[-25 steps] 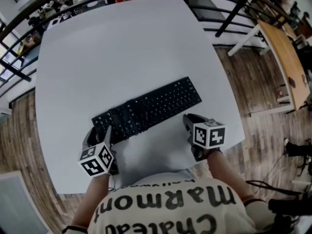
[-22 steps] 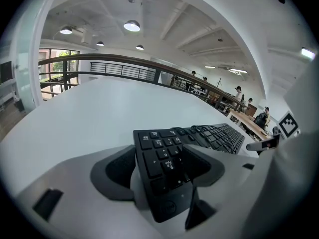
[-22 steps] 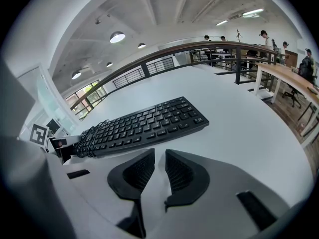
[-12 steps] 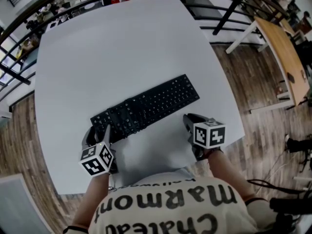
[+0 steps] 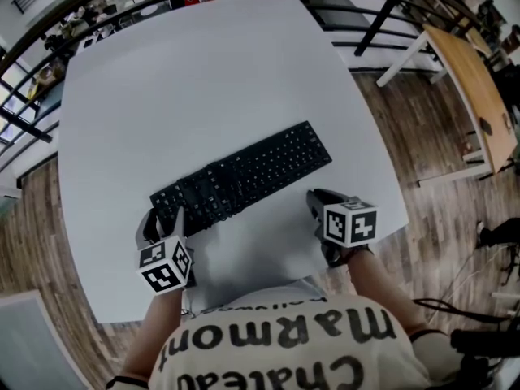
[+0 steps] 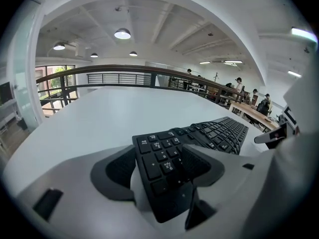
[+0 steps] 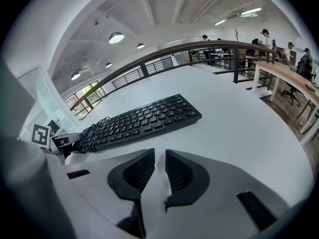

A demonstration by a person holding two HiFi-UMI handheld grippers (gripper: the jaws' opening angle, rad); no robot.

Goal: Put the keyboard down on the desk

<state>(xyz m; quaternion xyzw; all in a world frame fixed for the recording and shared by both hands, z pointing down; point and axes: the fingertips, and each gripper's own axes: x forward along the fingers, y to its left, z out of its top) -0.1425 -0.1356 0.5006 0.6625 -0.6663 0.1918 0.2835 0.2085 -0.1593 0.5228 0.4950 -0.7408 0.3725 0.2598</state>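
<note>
A black keyboard (image 5: 244, 177) lies slantwise on the white desk (image 5: 203, 80), flat along its whole length in the right gripper view (image 7: 144, 121). Its cable (image 7: 92, 131) is coiled on top near the left end. My left gripper (image 5: 162, 218) is shut on that left end. In the left gripper view (image 6: 154, 168) one pad rests over the number keys (image 6: 164, 158) and the other sits at the keyboard's edge. My right gripper (image 5: 313, 197) hovers just in front of the keyboard's right half, apart from it. Its pads (image 7: 159, 171) are almost together with nothing between them.
The desk's front edge runs just behind both grippers, against the person's shirt (image 5: 276, 340). A wooden table (image 5: 475, 96) stands to the right across the plank floor. A dark railing (image 5: 382, 23) runs behind the desk's far edge.
The left gripper has rolled slightly on the keyboard's end. The keyboard and the right gripper stay where they were.
</note>
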